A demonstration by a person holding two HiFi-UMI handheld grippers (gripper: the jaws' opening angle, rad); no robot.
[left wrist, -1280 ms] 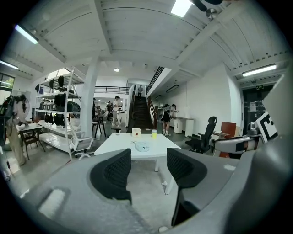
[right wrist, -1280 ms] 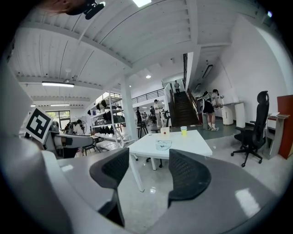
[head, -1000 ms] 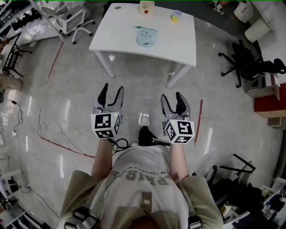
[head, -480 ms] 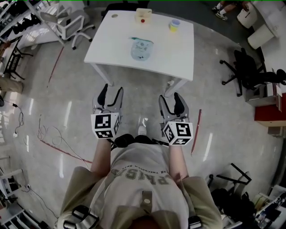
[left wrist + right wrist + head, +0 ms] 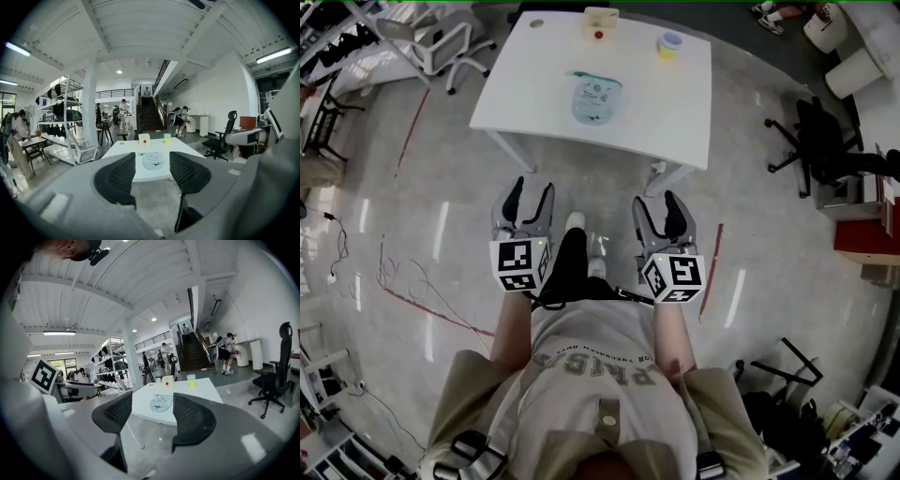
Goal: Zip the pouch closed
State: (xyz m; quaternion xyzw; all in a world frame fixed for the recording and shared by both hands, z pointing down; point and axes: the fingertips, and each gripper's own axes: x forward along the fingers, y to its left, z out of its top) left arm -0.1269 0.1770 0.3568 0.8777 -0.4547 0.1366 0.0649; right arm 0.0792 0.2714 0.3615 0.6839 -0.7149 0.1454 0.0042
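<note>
A pale blue pouch [image 5: 595, 98] lies flat on the white table [image 5: 675, 122] ahead of me, far beyond both grippers. The left gripper view looks at the pouch [image 5: 153, 161] between the two pads, and the right gripper view shows the same pouch [image 5: 161, 402]. My left gripper [image 5: 529, 197] hangs over the floor short of the table; its jaws are closing a little, with nothing between them. My right gripper [image 5: 657, 206] is level with it, open and with nothing in it. Both point toward the table.
A cream box with a red dot [image 5: 600, 23] and a yellow cup [image 5: 671, 43] stand at the table's far edge. A white chair [image 5: 450, 42] is at the far left, a black office chair [image 5: 830, 150] at the right. Cables [image 5: 403, 277] lie on the floor at left.
The table and pouch have come nearer and lower in the head view. A leg has stepped forward between the two grippers. Both grippers stay side by side.
</note>
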